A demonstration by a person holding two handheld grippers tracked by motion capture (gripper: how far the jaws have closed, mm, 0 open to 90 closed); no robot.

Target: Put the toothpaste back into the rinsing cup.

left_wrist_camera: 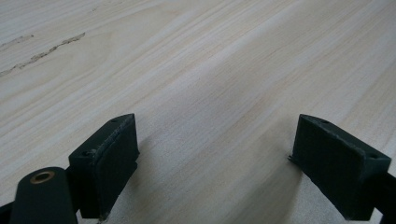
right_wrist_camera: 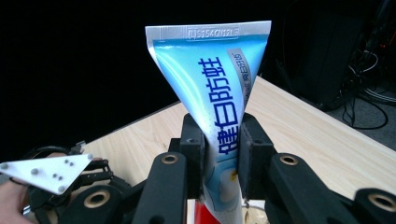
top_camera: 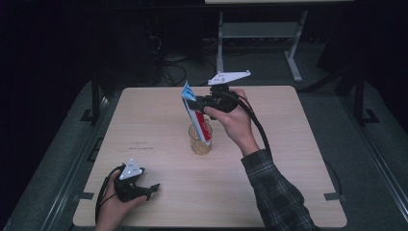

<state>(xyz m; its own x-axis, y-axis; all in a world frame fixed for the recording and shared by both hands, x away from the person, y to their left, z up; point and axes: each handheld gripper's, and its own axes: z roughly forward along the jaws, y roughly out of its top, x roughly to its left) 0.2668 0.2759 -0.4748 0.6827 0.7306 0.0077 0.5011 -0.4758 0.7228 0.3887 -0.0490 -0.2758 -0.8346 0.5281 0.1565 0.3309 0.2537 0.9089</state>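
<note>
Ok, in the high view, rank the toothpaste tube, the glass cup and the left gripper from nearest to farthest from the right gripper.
1. Toothpaste tube: clamped in the right gripper, tilted, lower end in the cup.
2. Glass cup: just below it, mid-table.
3. Left gripper: farthest, near the table's front left edge, jaws open.

Toothpaste tube (top_camera: 196,115) leaning, lower end seemingly in glass (top_camera: 199,143), mid-table (top_camera: 288,192), left claw (top_camera: 153,188) nearer front-left

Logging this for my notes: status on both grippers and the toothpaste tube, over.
Right gripper shut on toothpaste tube, its lower end in the glass cup. Left gripper open, resting on table. Nothing in the way.
</note>
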